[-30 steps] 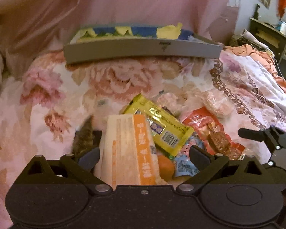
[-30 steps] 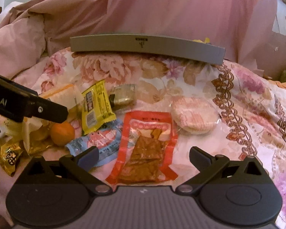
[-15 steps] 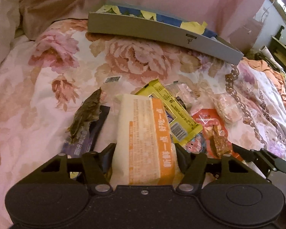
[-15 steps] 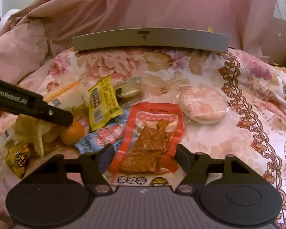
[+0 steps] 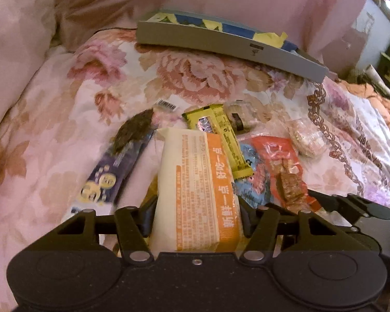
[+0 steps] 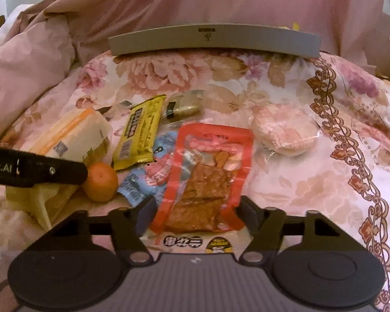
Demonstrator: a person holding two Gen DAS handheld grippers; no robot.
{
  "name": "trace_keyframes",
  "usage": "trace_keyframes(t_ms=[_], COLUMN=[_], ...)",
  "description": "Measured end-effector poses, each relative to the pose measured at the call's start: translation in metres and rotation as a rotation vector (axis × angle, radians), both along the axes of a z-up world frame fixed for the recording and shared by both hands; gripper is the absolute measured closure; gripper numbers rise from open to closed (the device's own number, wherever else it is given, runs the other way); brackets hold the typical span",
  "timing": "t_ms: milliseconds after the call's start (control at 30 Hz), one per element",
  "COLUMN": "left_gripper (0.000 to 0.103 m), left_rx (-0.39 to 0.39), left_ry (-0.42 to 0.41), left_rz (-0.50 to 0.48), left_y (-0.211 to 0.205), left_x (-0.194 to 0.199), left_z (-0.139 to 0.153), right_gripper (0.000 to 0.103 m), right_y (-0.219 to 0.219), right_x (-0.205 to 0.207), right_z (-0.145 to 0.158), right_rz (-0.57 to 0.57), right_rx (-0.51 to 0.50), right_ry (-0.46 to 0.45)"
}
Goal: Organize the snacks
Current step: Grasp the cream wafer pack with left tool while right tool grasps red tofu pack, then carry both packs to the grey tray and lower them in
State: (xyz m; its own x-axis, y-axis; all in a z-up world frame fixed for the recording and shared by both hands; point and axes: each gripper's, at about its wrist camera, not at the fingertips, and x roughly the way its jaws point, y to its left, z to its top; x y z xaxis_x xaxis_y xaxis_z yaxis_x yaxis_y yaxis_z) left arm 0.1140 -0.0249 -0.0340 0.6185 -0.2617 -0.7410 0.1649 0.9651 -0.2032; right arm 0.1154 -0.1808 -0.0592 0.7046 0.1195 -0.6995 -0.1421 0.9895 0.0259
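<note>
Floral quilt [image 6: 312, 187] lies bare right of the grey box [image 6: 213, 39] at its far edge — yellow and blue packets inside — while nearer than the box the left gripper [image 5: 195, 213], jaws just closing, clamps the white-orange pack [image 5: 195, 187] and the right gripper [image 6: 195, 208] pinches the red pouch [image 6: 208, 171].

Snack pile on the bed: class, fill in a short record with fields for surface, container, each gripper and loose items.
surface: floral bedspread
container: grey box behind the pile
left gripper: just closing, fingers pressing the white-and-orange packet
right gripper: just closing, fingers against the red packet
loose items: orange, yellow packet, blue packet, round pink cake
</note>
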Motion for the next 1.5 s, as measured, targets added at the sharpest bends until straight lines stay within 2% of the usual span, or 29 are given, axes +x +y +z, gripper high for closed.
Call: trace_keyframes(t_ms=[133,200,267,367,500,600,700,933,1067,1200,1500], left_gripper=[0.044,0.045,0.045,0.045,0.045,0.045,0.045,0.045,0.045,0.045,0.045], left_rx=[-0.006,-0.013,-0.015,-0.014,-0.022,-0.036,-0.053,-0.09,-0.109,-0.12,-0.138], left_ry=[-0.002,-0.004,-0.008,-0.014,-0.031,-0.055,-0.076,-0.102,-0.122,-0.176,-0.302], left_rz=[0.015,0.017,0.016,0.015,0.013,0.014,0.015,0.022,0.04,0.04,0.091], left_y=[0.002,0.002,0.001,-0.001,-0.002,-0.002,-0.003,-0.008,-0.012,-0.017,-0.026], left_x=[-0.008,-0.012,-0.017,-0.023,-0.025,-0.027,-0.025,-0.007,0.012,0.035,0.107], left_z=[0.002,0.004,0.005,0.006,0.008,0.011,0.014,0.021,0.029,0.044,0.086], right_gripper=[0.04,0.042,0.042,0.042,0.041,0.041,0.041,0.041,0.041,0.041,0.04], right_y=[0.002,0.006,0.015,0.034,0.055,0.06,0.057,0.049,0.046,0.04,0.019], right_x=[-0.007,-0.012,-0.019,-0.029,-0.042,-0.043,-0.042,-0.033,-0.026,-0.013,0.057], right_z=[0.005,0.009,0.012,0.008,-0.007,-0.01,-0.008,0.006,0.02,0.035,0.065], right_rz=[0.005,0.018,0.047,0.116,0.202,0.223,0.21,0.156,0.138,0.11,0.041], right_rx=[-0.017,-0.063,-0.163,-0.406,-0.675,-0.737,-0.74,-0.665,-0.637,-0.601,-0.508], right_ry=[-0.014,-0.033,-0.073,-0.144,-0.257,-0.3,-0.333,-0.388,-0.443,-0.497,-0.579])
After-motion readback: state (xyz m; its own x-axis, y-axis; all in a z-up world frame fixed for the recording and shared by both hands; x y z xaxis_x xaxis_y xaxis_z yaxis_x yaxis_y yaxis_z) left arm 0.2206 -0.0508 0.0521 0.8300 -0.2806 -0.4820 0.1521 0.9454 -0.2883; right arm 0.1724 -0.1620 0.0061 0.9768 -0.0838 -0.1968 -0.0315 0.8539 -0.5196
